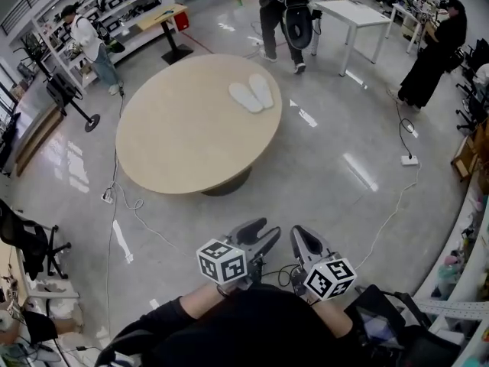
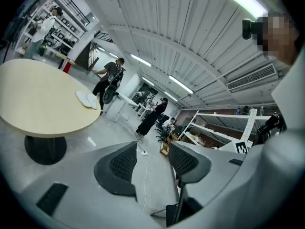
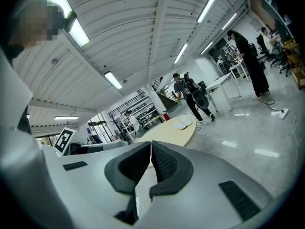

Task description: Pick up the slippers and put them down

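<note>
Two white slippers (image 1: pixel 251 94) lie side by side on the far right part of a round beige table (image 1: pixel 183 136). They also show small in the left gripper view as the slippers (image 2: pixel 87 99) and in the right gripper view as the slippers (image 3: pixel 183 123). Both grippers are held close to the person's body, well short of the table. My left gripper (image 1: pixel 258 234) (image 2: pixel 148 165) stands open with nothing between its jaws. My right gripper (image 1: pixel 300 241) (image 3: pixel 150 162) is shut and empty, its pads touching.
A person (image 1: pixel 281 14) walks beyond the table near a white desk (image 1: pixel 349 14). Another person (image 1: pixel 432 52) stands at the right, a third (image 1: pixel 92 44) by shelves at the left. Cables (image 1: pixel 397 197) and a power strip (image 1: pixel 409 160) lie on the glossy floor.
</note>
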